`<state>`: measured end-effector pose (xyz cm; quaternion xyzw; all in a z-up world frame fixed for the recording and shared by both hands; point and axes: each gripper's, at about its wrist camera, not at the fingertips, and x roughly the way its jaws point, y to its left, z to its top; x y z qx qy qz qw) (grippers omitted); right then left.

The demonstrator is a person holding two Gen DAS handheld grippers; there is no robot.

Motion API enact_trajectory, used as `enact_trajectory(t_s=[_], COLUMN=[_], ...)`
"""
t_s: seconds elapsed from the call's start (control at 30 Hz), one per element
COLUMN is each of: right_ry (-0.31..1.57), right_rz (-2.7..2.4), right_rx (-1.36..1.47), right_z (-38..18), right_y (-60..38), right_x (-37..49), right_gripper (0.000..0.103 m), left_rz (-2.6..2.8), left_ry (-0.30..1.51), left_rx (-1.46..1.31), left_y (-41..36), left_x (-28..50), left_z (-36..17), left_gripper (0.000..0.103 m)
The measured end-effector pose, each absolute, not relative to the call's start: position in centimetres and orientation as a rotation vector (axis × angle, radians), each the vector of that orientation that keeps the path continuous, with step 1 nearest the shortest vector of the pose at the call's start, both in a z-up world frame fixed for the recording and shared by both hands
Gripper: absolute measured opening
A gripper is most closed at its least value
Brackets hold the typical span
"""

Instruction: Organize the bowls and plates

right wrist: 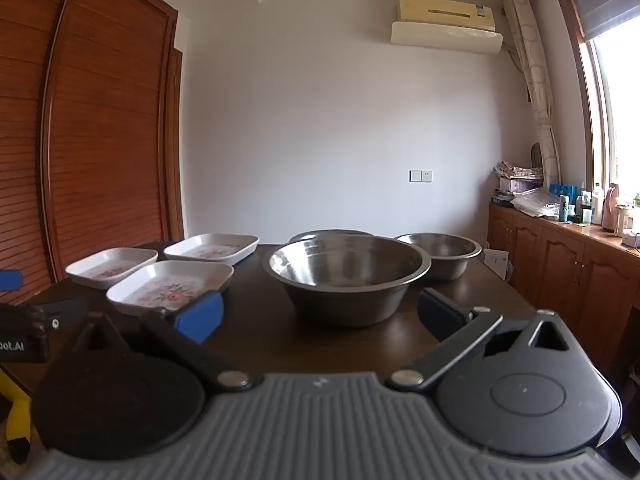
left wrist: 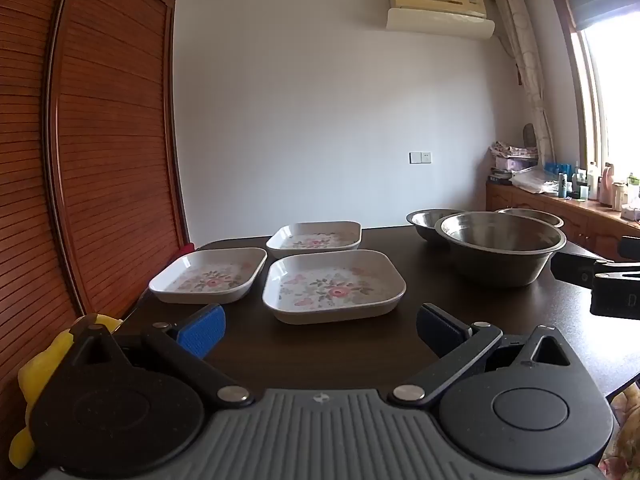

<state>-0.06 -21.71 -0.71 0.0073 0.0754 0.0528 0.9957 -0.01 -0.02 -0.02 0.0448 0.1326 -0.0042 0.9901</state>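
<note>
plates (left wrist: 334, 286) left, bowls (left wrist: 500, 248) right, on table (left wrist: 320, 352)

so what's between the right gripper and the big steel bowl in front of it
Nothing: in the right wrist view only bare dark table lies between the open right gripper and the big steel bowl.

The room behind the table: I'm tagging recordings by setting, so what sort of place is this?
Probably a room in a home. A wall air conditioner, a louvred wooden wardrobe and a window-side cabinet cluttered with bottles surround the dark table of plates and bowls.
</note>
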Motion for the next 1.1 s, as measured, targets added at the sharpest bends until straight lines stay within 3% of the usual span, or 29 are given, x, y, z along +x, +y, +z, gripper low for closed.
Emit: enact_trajectory(t_s=[1.1], right_ry=[0.158], right_rz=[0.104], right_rx=[0.011], right_z=[-0.58], right_y=[-21.81], right_x=[-0.32], right_gripper=[0.103], left_rz=[-0.008], left_ry=[0.265], left_rx=[0.087], left_y=[-0.24], left_x=[0.02], left_z=[0.08], left_gripper=[0.103])
